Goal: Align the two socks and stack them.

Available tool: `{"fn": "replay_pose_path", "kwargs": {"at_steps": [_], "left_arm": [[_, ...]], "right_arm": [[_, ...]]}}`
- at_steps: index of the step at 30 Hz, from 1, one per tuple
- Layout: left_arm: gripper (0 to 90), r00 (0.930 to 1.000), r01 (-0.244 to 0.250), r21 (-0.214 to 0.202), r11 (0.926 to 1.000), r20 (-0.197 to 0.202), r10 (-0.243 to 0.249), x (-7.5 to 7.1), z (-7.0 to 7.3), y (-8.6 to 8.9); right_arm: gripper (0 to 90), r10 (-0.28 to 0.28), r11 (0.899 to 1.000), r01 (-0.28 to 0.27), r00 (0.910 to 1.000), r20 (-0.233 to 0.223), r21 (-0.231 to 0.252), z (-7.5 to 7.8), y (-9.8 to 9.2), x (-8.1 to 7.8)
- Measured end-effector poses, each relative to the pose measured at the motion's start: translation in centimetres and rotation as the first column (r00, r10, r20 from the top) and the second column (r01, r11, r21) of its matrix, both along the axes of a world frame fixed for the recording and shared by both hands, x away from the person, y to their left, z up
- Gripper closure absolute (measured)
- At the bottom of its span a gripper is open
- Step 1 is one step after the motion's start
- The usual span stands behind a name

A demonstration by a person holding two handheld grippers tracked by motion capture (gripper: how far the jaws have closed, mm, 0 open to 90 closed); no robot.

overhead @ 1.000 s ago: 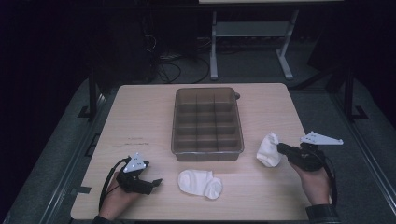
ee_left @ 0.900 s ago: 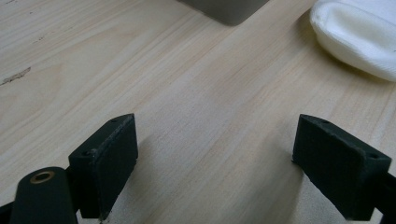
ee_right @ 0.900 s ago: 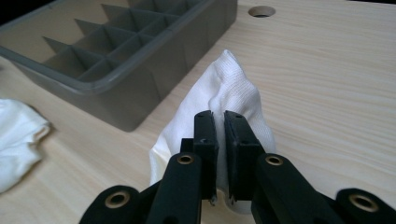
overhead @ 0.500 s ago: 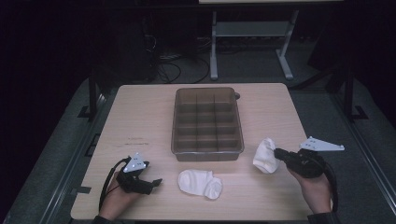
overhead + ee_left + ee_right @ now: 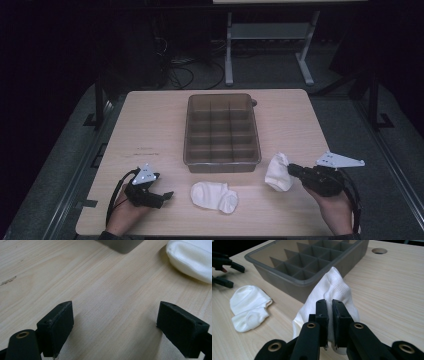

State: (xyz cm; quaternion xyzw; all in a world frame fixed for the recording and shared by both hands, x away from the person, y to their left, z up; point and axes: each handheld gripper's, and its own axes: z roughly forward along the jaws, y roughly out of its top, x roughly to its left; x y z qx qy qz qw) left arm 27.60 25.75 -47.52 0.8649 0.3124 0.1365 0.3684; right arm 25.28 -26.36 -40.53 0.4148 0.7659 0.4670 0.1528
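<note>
A grey plastic divided tray (image 5: 222, 131) stands mid-surface; a second white sock (image 5: 215, 196) lies before it. The right claw (image 5: 329, 312), held level, pinches a white knitted sock (image 5: 332, 290). The left claw (image 5: 115, 325) rests wide open, empty.

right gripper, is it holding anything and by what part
The right gripper pinches a white sock by a fold of its fabric; the left gripper holds nothing.

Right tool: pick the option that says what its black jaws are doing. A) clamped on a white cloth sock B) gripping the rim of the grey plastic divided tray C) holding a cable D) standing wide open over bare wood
A: in the right gripper view the right tool has its jaws pressed together on the white cloth sock, lifted beside the grey plastic divided tray.
</note>
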Motion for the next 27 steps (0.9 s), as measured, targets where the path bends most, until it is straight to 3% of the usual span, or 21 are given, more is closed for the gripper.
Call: {"fn": "replay_pose_path", "kwargs": {"at_steps": [27], "left_arm": [[13.6,1.0000,-0.001,0.000,1.0000,0.000,0.001,0.0,0.0,0.0]], "right_arm": [[83.8,0.131,0.991,-0.131,0.9912,0.021,0.012,0.4,3.6,-0.3]]}}
